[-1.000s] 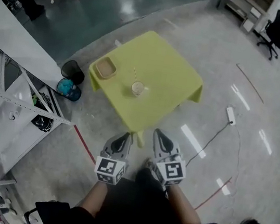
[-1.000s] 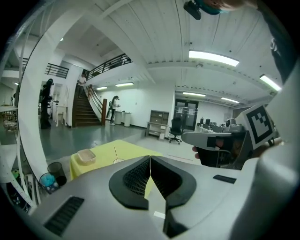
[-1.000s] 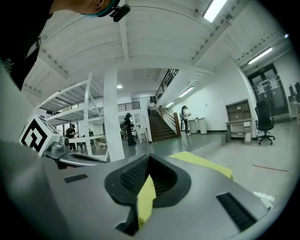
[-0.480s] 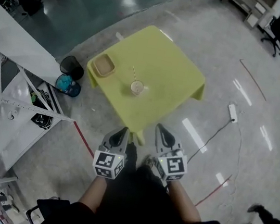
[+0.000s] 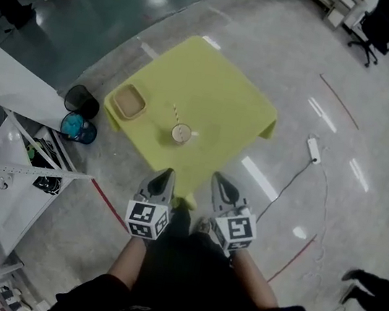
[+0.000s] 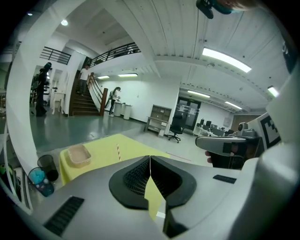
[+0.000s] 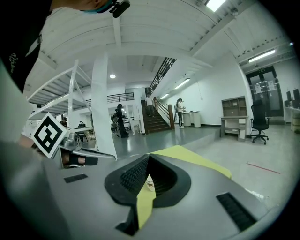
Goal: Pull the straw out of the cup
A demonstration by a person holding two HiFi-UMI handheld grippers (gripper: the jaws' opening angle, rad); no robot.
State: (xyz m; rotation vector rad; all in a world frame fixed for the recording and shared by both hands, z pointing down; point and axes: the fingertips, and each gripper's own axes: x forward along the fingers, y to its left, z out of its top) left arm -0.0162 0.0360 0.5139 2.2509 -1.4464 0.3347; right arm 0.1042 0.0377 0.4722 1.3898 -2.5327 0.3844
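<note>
Saw at the far left a white metal rack [image 5: 24,169] of thin slanted bars. Just right of it, noted a round black bin [image 5: 82,102] touching a round blue tub [image 5: 73,127], both on the glossy grey floor [image 5: 286,41] beside the table's left corner. Found next a square table [image 5: 226,94], matte yellow-green and smooth-topped, with rounded edges. Noted on its left part a shallow beige tray [image 5: 128,102], square with rounded corners. Further right, apart from the tray, found a small pale round cup [image 5: 180,134], open-topped, near the table's near edge. Saw a thin red-and-white striped straw [image 5: 176,112] standing in it, tilted up and left in the head view. Could not tell the cup's material.

Below the table's near corner, saw the left gripper [image 5: 165,176]: grey, smooth and wedge-shaped, its ribbed black pads [image 6: 136,176] pressed together at the tips and pinching nothing, short of the table. Just beside it, saw the right gripper [image 5: 217,180], of the same build, with a black-and-white marker cube [image 5: 234,230] at its back and tips likewise pressed together on nothing. Glimpsed the cup through the slot under those tips in the right gripper view. Found only bare tabletop between the grippers and the cup.

To the right, on the floor, noted a white power strip [image 5: 313,149] with a thin cable [image 5: 287,195], a red tape line [image 5: 294,256], and farther back a black office chair [image 5: 367,28].
</note>
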